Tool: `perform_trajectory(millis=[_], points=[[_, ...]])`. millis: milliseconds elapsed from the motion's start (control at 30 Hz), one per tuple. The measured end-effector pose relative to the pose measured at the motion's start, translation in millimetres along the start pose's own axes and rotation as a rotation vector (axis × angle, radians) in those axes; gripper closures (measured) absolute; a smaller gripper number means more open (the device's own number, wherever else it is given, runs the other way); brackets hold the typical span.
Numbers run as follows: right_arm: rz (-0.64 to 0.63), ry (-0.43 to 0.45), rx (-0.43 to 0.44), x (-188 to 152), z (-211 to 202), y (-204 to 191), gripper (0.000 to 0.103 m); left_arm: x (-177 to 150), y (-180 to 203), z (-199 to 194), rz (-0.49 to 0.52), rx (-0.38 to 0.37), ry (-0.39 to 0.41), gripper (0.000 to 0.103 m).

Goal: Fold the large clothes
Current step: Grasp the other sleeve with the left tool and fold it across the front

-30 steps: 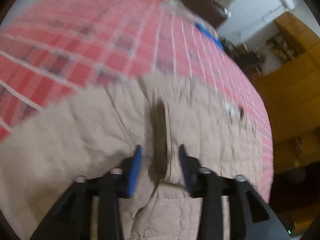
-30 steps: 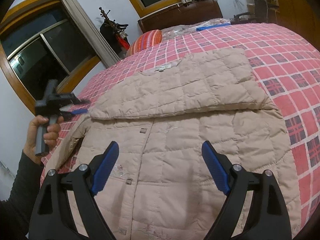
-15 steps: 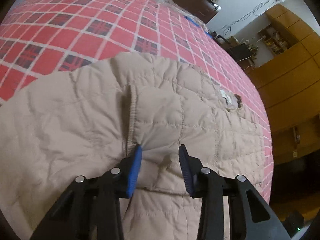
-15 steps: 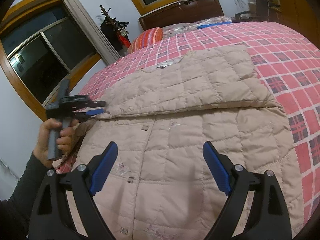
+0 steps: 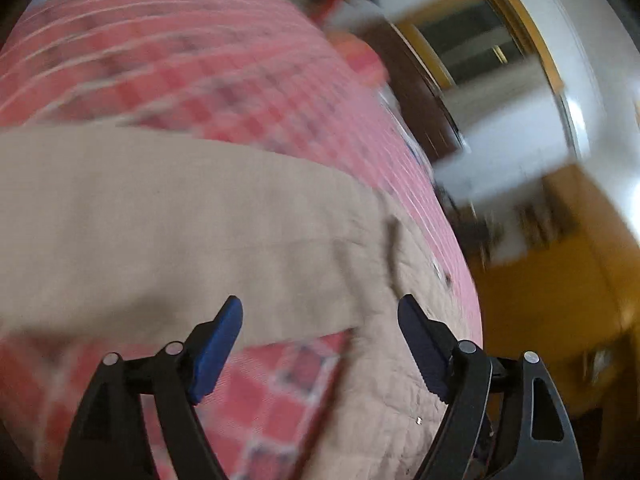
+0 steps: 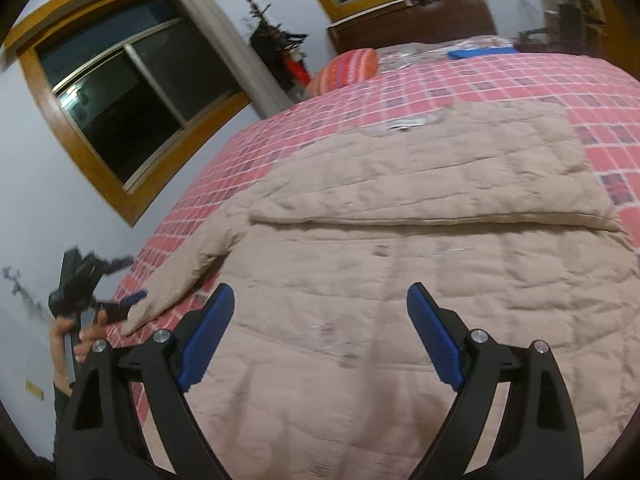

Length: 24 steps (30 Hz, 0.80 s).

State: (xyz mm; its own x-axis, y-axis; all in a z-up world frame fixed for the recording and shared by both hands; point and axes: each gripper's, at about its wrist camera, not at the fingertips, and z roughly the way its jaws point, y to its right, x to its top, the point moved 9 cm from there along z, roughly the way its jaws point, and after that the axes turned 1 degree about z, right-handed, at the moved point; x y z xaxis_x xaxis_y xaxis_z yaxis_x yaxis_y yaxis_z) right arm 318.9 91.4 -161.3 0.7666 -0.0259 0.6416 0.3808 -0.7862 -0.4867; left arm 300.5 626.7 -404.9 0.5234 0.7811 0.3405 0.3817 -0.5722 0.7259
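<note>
We saw the beige jacket (image 6: 420, 248) covering most of the near bed (image 6: 520, 80), leaving bare checked cover open on the far side and along the left edge. An orange pillow (image 6: 348, 68) and a blue item (image 6: 480, 53) blocked the head end, and the wall with its window (image 6: 120, 108) closed in the left side.

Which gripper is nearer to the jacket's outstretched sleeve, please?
Left. The left gripper sits open right at the sleeve tip; the right gripper hovers open over the jacket body, further away.

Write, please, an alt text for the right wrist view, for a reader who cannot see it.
A beige quilted jacket lies spread on a bed with a red checked cover, one side folded across its top. The right claw hangs open above it, and at far left a hand holds the left claw by the sleeve tip.
</note>
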Motion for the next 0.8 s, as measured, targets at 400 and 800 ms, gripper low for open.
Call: perform_trajectory(millis=[400, 800], points=[[-0.050, -0.013, 0.052, -5, -1, -29, 0.014, 8, -127, -62, -0.208, 0.194, 0.114, 0.023], [-0.002, 0.006, -0.010, -8, -15, -4, 0.013, 77, -52, -73, -0.012, 0.165, 0.279, 0.096]])
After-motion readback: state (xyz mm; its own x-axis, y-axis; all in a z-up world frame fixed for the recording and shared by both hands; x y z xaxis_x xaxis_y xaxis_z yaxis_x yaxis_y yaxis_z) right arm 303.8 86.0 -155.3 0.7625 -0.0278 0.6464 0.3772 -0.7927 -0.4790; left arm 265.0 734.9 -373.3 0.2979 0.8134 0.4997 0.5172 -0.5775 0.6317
